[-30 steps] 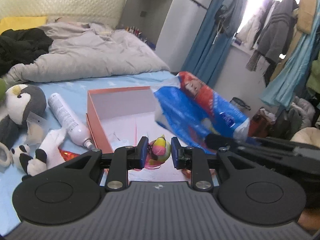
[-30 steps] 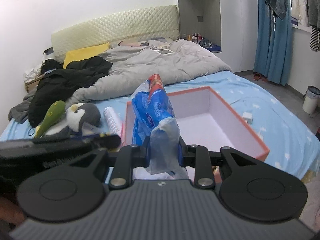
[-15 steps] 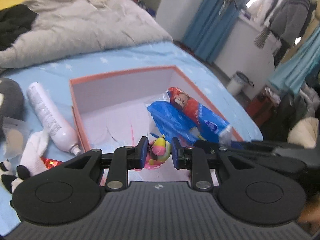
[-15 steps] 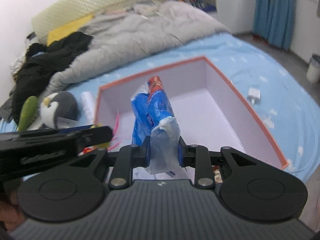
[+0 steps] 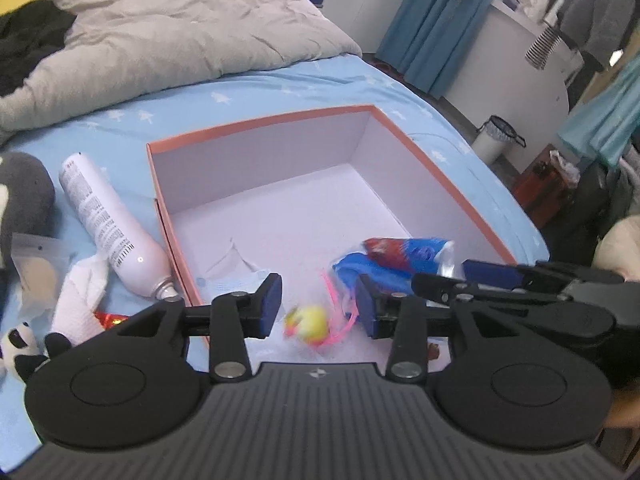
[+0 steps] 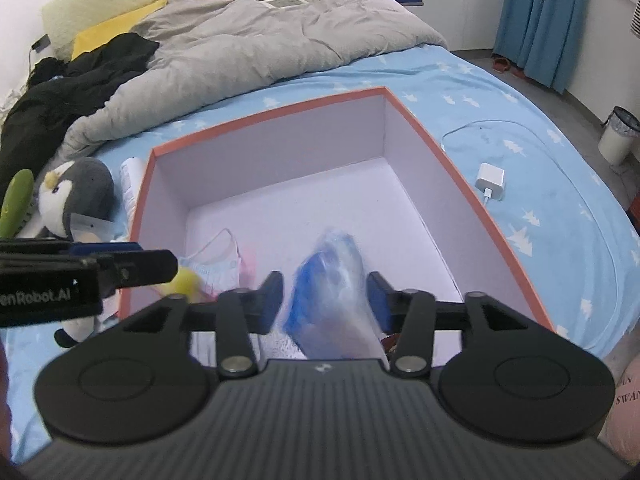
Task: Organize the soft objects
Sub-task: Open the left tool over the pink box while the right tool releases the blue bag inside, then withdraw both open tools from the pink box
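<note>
Left gripper [image 5: 316, 306] spread wide over the near end of the orange-rimmed box [image 5: 256, 122], holding nothing; small yellow and pink toy [image 5: 310, 322] blurred between the blue pads, touching neither. Left of it, outside the box: penguin plush [image 6: 76, 192], panda plush [image 5: 24, 350], white cloth [image 5: 78, 296], white spray can [image 5: 110, 226] lying against the box wall. Face mask [image 6: 218, 256] just ahead on the box floor. Right gripper [image 6: 325, 300] likewise opened wide, blue and red plastic bag [image 5: 394, 260] blurred between its fingers, lying inside the box near the right wall. Further right, on the blue sheet, white charger [image 6: 491, 182].
</note>
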Demonstrator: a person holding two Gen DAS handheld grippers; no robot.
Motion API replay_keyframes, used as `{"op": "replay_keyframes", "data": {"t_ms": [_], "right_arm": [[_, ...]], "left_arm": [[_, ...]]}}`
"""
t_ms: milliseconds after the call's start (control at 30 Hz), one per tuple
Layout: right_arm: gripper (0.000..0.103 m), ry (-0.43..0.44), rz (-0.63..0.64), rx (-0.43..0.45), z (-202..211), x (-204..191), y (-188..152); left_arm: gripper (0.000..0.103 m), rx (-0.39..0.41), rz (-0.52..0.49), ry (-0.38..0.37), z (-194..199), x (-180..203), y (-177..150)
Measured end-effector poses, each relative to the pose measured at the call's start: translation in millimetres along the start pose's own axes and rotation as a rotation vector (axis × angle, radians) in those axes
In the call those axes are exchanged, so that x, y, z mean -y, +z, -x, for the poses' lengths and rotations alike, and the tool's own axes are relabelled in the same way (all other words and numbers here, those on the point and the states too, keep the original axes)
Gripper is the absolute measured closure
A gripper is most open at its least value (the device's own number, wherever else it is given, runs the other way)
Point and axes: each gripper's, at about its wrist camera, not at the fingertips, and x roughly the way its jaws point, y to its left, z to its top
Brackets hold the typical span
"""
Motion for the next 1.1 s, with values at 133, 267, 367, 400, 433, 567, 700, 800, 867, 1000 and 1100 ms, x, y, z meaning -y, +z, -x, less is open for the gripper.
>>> {"op": "replay_keyframes", "data": {"t_ms": [133, 267, 367, 400, 433, 567, 700, 800, 867, 1000, 1100], "right_arm": [[0.047, 0.009, -0.002, 0.024, 6, 2, -5], [0.047, 0.029, -0.007, 0.061, 19, 3, -14], [0.047, 0.041, -0.002, 0.102, 31, 2, -21], [0.047, 0.044, 0.002, 0.114, 35, 0, -23], [0.047, 0.050, 0.007, 0.129, 40, -2, -27], [0.047, 0.078, 0.025, 0.175, 56, -9, -39], [0.047, 0.108, 0.036, 0.215, 71, -18, -54], [0.047, 0.148, 0.041, 0.239, 85, -25, -64], [0.047, 0.176, 0.046, 0.256, 94, -30, -67], [0.047, 0.203, 0.067, 0.294, 114, -41, -76], [0.047, 0.219, 0.085, 0.312, 124, -50, -84]], "left_arm": [[0.056, 0.037, -0.008, 0.002, 14, 0, -6], [0.056, 0.089, -0.035, 0.019, 33, 2, -14], [0.056, 0.132, -0.047, 0.024, 49, 4, -24], [0.056, 0.147, -0.053, 0.029, 55, 5, -28], [0.056, 0.161, -0.055, 0.031, 60, 6, -33], [0.056, 0.212, -0.069, 0.040, 83, 7, -54], [0.056, 0.243, -0.061, 0.043, 106, 7, -76], [0.056, 0.272, -0.050, 0.021, 126, 7, -92], [0.056, 0.293, -0.033, 0.020, 140, 5, -101], [0.056, 0.322, -0.007, 0.018, 161, 0, -120], [0.056, 0.338, 0.012, 0.037, 174, -6, -134]]}}
